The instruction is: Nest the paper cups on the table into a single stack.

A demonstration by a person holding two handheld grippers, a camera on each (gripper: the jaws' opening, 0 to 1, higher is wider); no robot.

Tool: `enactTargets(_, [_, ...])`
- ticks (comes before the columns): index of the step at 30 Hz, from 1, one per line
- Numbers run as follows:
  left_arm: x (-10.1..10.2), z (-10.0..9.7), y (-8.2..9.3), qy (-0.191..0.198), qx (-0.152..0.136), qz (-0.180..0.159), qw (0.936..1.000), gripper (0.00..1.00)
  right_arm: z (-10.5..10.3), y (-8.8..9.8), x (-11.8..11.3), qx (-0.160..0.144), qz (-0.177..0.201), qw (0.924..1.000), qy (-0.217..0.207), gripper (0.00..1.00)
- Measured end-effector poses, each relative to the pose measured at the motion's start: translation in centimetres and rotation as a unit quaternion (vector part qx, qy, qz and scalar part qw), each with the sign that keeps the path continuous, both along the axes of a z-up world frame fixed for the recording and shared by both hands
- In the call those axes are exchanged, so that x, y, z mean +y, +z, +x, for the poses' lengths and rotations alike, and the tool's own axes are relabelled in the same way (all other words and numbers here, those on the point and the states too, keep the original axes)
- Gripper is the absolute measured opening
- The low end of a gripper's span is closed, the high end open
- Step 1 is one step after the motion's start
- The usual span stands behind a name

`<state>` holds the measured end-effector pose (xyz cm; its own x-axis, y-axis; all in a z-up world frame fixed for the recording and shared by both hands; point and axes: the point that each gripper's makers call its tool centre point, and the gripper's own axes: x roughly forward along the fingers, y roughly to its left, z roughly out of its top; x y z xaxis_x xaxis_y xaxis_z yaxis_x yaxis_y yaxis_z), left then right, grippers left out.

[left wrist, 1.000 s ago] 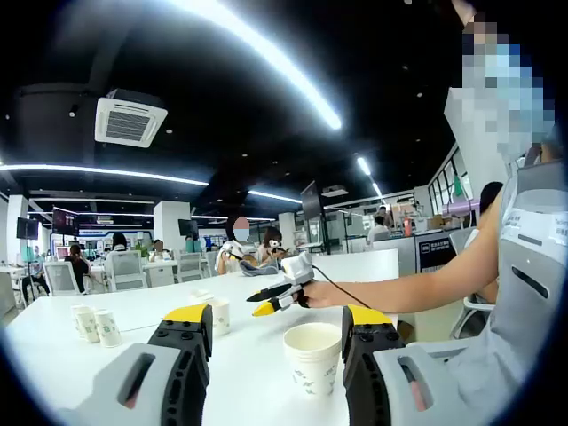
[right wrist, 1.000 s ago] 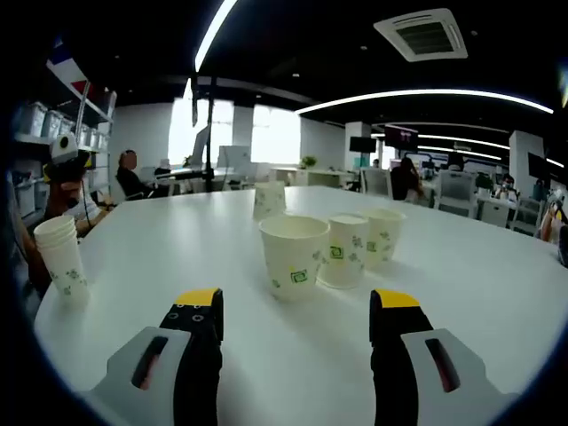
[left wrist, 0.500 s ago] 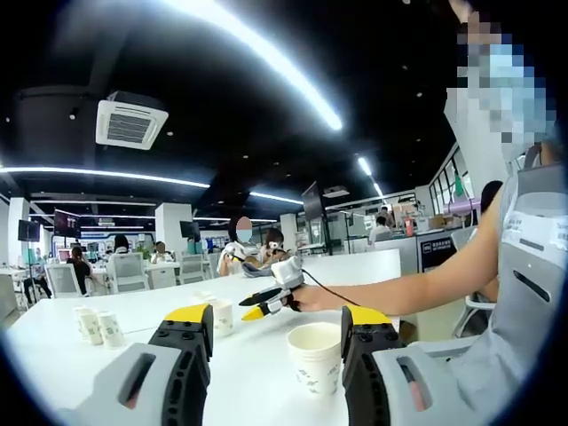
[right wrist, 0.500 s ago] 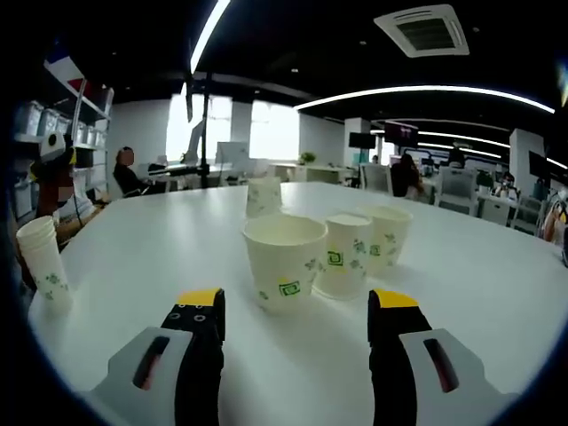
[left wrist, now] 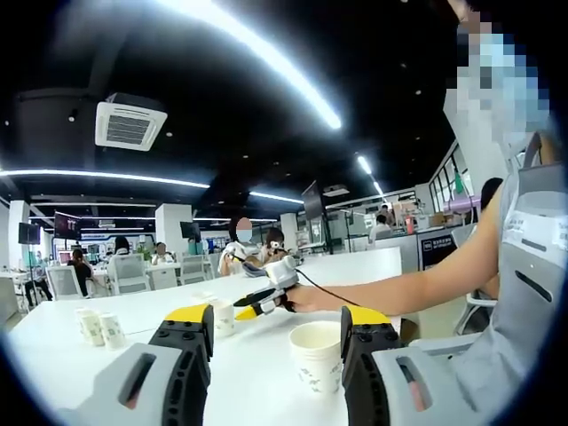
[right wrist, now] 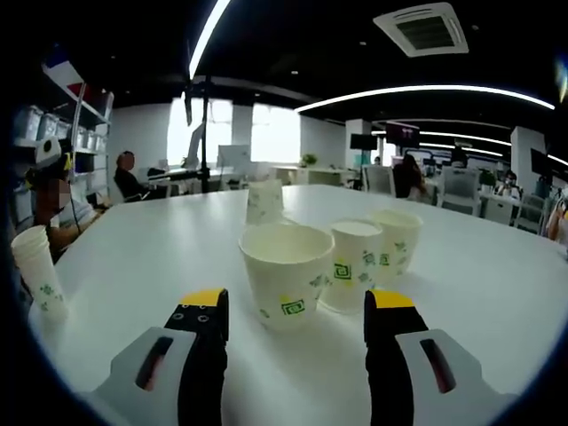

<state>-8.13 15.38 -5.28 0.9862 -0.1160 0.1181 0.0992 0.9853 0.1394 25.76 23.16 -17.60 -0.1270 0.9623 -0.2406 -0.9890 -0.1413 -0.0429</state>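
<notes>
The nearest paper cup (right wrist: 286, 273), at twelve o'clock between the right gripper (right wrist: 293, 311)'s released jaws, is judged light and crushable; its wall should be pinched gently. The left gripper (left wrist: 277, 327)'s jaws are released too.

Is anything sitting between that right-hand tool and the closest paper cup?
Nothing visible does. In the right gripper view the right tool is open, and the nearest paper cup stands upright just ahead on bare white table. Two more cups stand behind it.
</notes>
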Motion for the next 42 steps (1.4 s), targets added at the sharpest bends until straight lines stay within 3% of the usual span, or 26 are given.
enactTargets(23, [0.2,-0.1,-0.1,0.003,0.001,0.004,1.0,0.61,-1.7,-0.7,1.2,0.002,-0.008,0.9999,0.009,0.63])
enactTargets(42, [0.6,-0.6,0.0,0.009,-0.002,0.01,0.9999,0.6,-1.5,-0.9,2.8,-0.002,-0.01,0.9999,0.012,0.56])
